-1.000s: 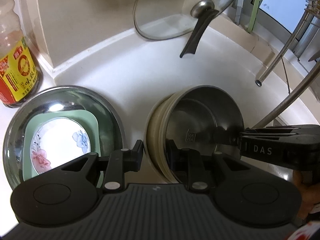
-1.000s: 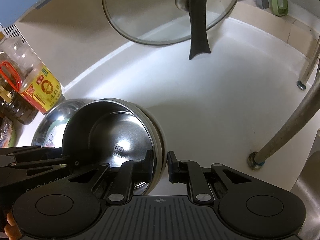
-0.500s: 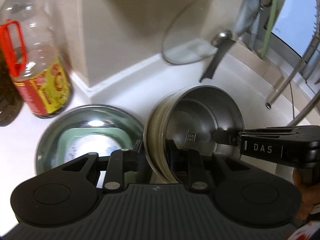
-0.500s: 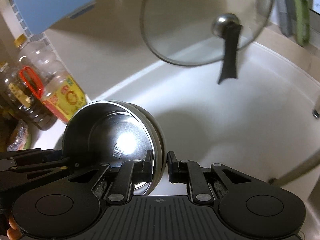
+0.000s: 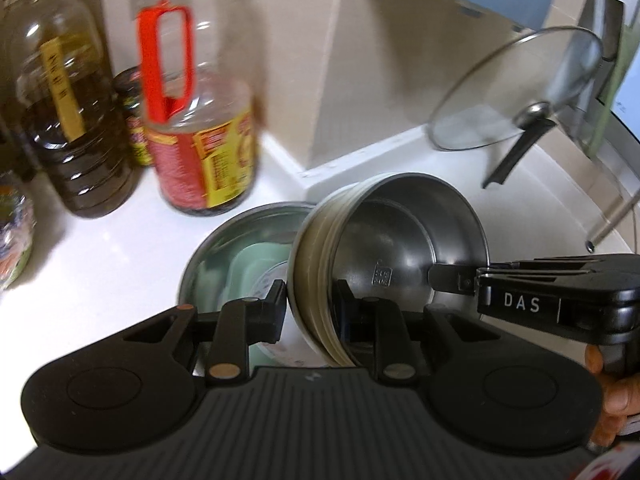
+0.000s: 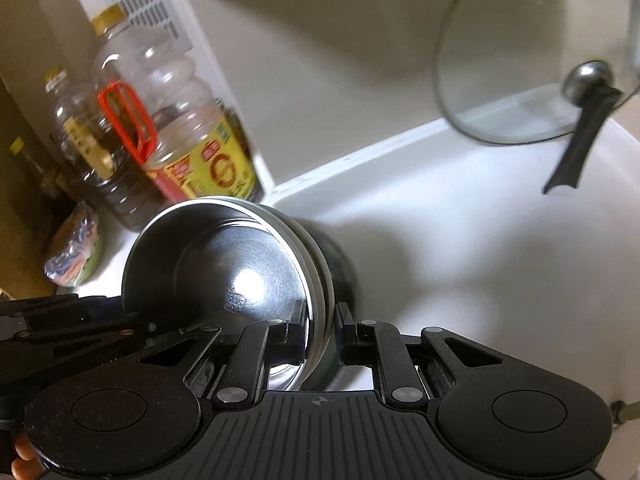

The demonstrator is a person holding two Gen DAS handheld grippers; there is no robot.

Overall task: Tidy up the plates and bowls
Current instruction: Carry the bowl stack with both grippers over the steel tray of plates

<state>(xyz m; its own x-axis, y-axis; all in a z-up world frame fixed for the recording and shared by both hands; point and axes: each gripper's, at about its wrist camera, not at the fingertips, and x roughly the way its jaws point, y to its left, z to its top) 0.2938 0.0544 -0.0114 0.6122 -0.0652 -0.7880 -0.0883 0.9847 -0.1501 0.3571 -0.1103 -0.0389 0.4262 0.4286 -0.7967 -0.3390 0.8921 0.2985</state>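
Left gripper clamped on the rim of a stack of steel bowls, tipped on edge at centre frame of the left wrist view, inside facing right. Right gripper reaching in from the right edge, pinched on the opposite rim. From the right wrist view: right gripper closed across the stacked rims of the steel bowls, lower centre, with the left gripper entering from the lower left. Behind the stack, just left of centre in the left view, a wide steel basin on the white table, holding a green square dish. Upper left: oil bottle with red handle and a darker oil bottle, both blurred. Upper right: glass pot lid leaning against the wall.
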